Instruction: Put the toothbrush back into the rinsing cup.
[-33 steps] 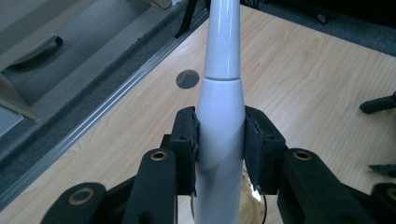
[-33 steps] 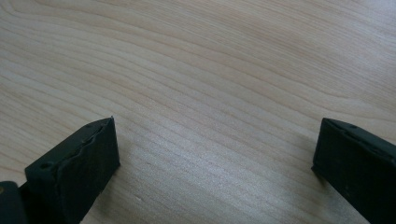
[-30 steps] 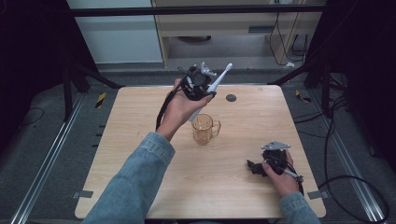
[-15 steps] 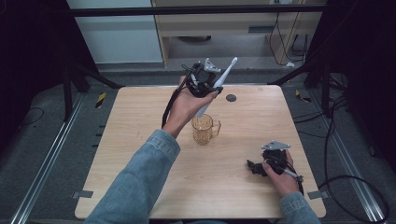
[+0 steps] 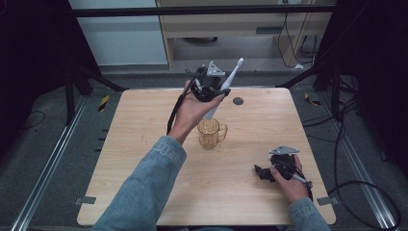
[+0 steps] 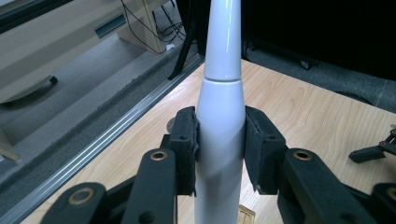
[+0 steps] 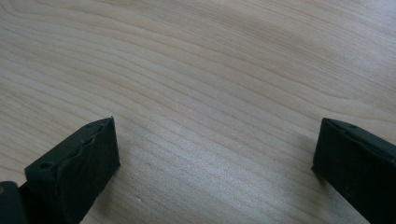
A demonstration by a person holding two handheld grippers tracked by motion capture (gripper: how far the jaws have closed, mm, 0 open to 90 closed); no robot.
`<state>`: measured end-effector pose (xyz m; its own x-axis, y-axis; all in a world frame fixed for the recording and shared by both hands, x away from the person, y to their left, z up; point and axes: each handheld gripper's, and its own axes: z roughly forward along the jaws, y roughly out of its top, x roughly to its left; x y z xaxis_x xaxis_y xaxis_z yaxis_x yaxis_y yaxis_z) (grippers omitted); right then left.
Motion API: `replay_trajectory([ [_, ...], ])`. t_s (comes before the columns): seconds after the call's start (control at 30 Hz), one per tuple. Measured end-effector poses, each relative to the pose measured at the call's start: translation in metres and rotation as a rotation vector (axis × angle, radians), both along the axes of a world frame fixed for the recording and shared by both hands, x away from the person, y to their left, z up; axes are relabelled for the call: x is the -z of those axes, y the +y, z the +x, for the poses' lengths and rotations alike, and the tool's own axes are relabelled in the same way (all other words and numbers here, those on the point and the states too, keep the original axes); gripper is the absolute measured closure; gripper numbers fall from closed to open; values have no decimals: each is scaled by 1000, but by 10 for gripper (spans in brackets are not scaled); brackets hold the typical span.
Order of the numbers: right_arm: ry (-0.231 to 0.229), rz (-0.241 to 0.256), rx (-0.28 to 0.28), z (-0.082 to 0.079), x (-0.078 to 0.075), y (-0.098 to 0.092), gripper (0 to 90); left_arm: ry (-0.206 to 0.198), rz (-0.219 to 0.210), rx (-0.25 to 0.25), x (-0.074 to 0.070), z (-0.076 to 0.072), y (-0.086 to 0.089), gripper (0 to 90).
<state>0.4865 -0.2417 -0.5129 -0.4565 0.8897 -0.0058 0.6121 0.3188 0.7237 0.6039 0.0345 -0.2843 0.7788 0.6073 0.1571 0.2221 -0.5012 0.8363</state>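
Centrally in the high view, a glass mug (image 5: 210, 133) stands on the table (image 5: 125, 144), handle toward the right; nothing can be made out inside it. Just above it in the frame, the left gripper (image 5: 211, 90) holds a white toothbrush (image 5: 225, 86) tilted, its thin end pointing to the upper right and its thick end hanging over the mug's rim. The left gripper view adds the grip itself: both pads (image 6: 185, 140) press the toothbrush's (image 6: 220, 112) thick white body from either side. At lower right of the high view, the right gripper (image 5: 263, 172) lies low on the table in a hand (image 5: 288, 180). The right gripper view shows its jaws spread wide over bare wood (image 7: 210, 84), gripping nothing. A small dark disc (image 5: 237, 101) sits near the table's far edge.
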Motion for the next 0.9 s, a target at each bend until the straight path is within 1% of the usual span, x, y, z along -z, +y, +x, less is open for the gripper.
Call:
replay_trajectory([
  [0.07, 0, 0, 0, 0, 0, 0, 3, 3, -11, -1, 7, 0, 1, 669],
  [0.1, 0, 0, 0, 0, 0, 0, 3, 3, -11, -1, 7, 0, 1, 669],
  [0.2, -1, -4, 0, 0, 0, 0, 4, 13, -3, -6, 19, 1, 1, 669],
  [0.37, -1, -5, 0, 0, 0, 0, 3, 21, -24, -10, 29, 4, 3, 669],
  [0.4, -1, -5, 0, 0, 0, 0, 3, 21, -24, -10, 29, 4, 3, 669],
  [0.47, -1, -5, 0, 0, 0, 0, 4, 17, -31, -13, 35, 4, 5, 669],
  [0.53, -1, -3, 0, 0, 0, 0, 3, 20, -32, -14, 38, 4, 6, 669],
  [0.57, -1, -3, 0, 0, 0, 0, 4, 25, -34, -16, 42, 5, 7, 669],
  [0.73, -2, -2, -1, 0, 0, 0, 4, 32, -38, -26, 48, 4, 12, 669],
  [0.9, -2, -2, -1, 0, 0, 0, 3, 31, -42, -23, 49, 2, 13, 669],
])
